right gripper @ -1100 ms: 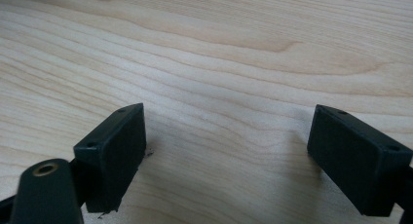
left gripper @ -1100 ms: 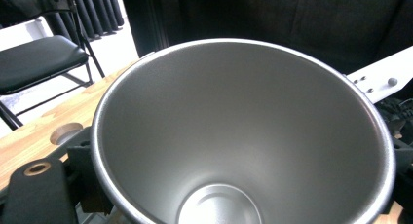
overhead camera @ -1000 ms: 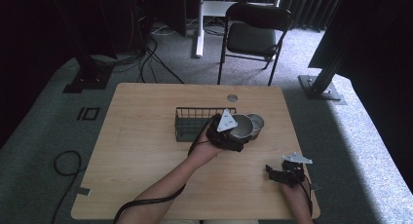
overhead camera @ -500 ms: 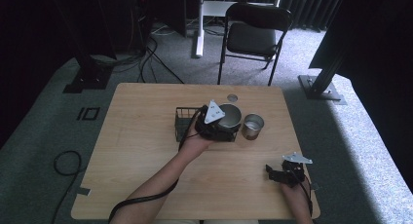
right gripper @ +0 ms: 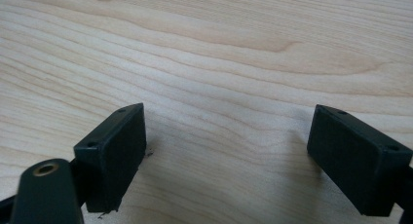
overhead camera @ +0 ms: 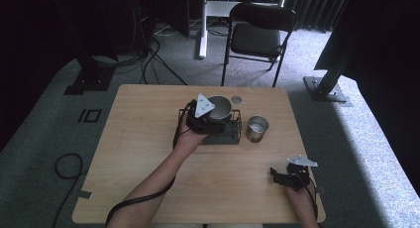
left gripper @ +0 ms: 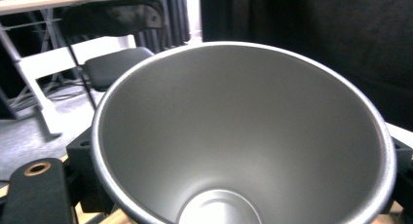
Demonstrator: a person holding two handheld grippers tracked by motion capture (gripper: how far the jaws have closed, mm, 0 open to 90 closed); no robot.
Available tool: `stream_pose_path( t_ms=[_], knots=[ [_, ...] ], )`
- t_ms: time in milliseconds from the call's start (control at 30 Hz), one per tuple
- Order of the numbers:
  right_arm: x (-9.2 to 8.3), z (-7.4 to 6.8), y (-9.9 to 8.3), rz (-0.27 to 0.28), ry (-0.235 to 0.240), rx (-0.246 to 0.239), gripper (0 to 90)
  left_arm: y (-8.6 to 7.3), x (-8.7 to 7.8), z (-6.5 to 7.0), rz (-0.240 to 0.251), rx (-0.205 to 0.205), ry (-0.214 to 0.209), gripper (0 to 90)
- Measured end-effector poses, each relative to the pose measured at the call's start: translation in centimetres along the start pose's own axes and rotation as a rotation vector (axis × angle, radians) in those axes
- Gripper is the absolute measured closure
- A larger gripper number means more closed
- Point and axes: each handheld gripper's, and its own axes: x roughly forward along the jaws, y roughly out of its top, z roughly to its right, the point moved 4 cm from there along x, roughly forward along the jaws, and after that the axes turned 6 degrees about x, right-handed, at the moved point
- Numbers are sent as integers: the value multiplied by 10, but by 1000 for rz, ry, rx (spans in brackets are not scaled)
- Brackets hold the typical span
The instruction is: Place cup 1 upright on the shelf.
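I have the left gripper (overhead camera: pixel 214 120) over the middle of the desk (overhead camera: pixel 138 153), toward its far edge, with its jaws clamped on a metal cup (overhead camera: pixel 219 107); in the left gripper view the cup's (left gripper: pixel 243 136) open mouth faces the camera and a black pad sits tight against each side of it. From above, the cup hangs over the left half of the black wire basket (overhead camera: pixel 233 134). I judge the step in hand is setting it into that basket, so I want the base level and clear of the basket's near rim before I lower, and I will part the jaws only once the cup rests on the wire floor. A second metal cup (overhead camera: pixel 257 128) stands just beside the basket's right end; I should avoid swinging that way. The right gripper (overhead camera: pixel 281 177) rests near the desk's near right corner, jaws apart over bare wood and holding nothing.
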Motion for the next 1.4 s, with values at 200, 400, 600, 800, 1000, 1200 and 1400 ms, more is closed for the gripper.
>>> stream_pose_path(
  t_ms=[200,400,600,800,1000,1200,1400],
  knots=[
    [0,0,0,-1,0,0,139,-3,-3,-16,10,-21,66,139],
    [0,0,0,-1,0,0,139,-13,-1,-30,-7,-59,101,139],
    [0,0,0,-1,0,1,139,-23,3,-41,-16,-100,140,139],
    [0,0,0,-1,0,2,139,-37,11,-49,-38,-117,171,139],
    [0,0,0,-1,0,2,139,-47,16,-54,-55,-124,181,139],
    [0,0,0,-1,0,1,139,-58,21,-54,-62,-135,168,139],
    [0,0,0,-1,0,1,139,-66,25,-52,-86,-127,173,139]
  ],
)
